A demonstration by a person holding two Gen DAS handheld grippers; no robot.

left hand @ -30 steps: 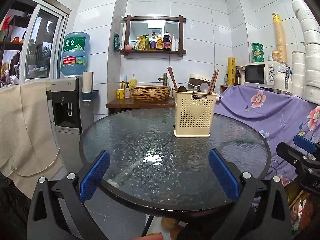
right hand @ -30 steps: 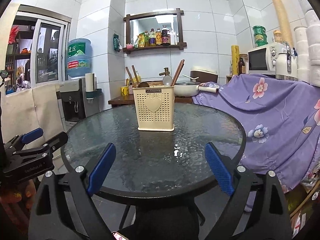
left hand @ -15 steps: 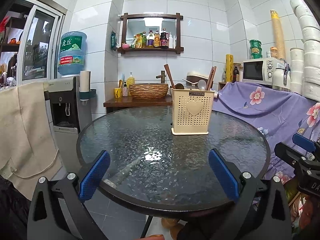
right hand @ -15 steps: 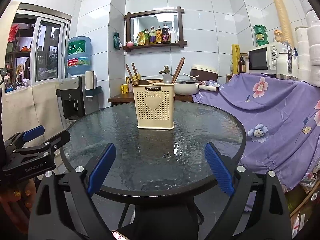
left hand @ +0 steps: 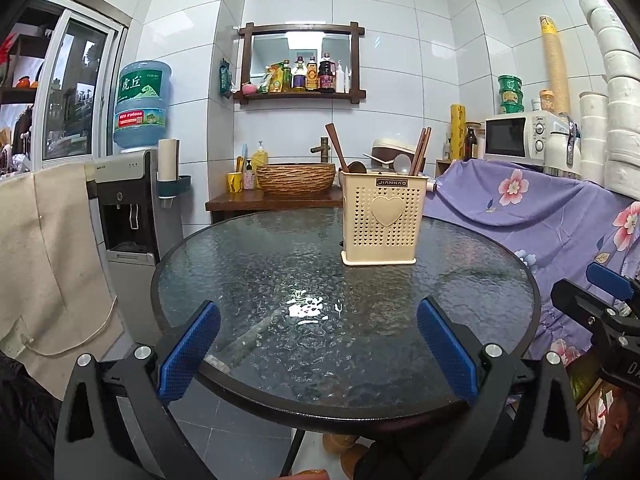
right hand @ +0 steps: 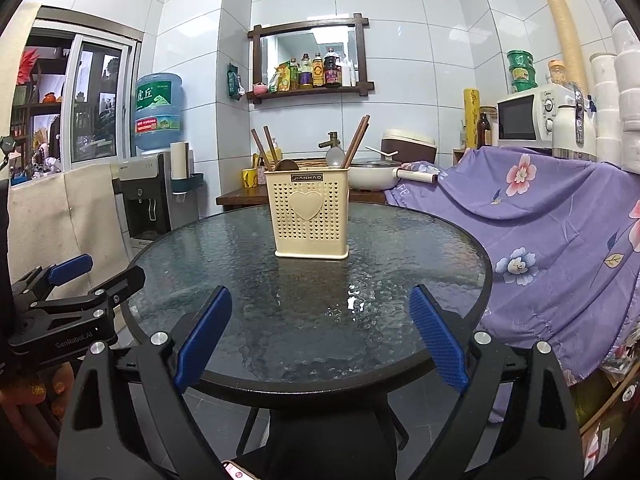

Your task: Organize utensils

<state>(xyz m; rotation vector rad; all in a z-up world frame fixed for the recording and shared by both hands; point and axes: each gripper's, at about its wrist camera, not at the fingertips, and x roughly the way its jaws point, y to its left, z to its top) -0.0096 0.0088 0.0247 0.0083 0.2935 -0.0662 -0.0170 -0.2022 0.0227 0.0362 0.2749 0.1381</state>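
Utensils stand in cream holder on glass table

Utensils [right hand: 276,152] sit upright in a cream perforated holder [right hand: 311,216] marked with a heart and the label JIANHAO. From the right wrist view, the holder stands on the far half of a round glass table [right hand: 304,320], at about 12 o'clock from the camera. From the left wrist view it lies at about 1 o'clock [left hand: 382,220].

Brown wooden handles [left hand: 335,146] lean out toward 11 o'clock, with a dark spoon bowl just beside them. A pair of brown chopsticks [right hand: 357,140] leans toward 1 o'clock, next to a pale ladle bowl [right hand: 335,157].

The left gripper [left hand: 318,346] hovers over the near rim of the table, its blue pads spread wide and holding nothing. The right gripper [right hand: 320,330] is likewise wide apart and empty, near the table's front edge. Each shows at the side of the other's view.

Behind the table stand a water dispenser [left hand: 128,200], a woven basin [left hand: 295,178] on a wooden counter, and a wall shelf [right hand: 312,60] with bottles. A purple floral cloth [right hand: 540,240] drapes at 3 o'clock, with a microwave [right hand: 532,120] above it.
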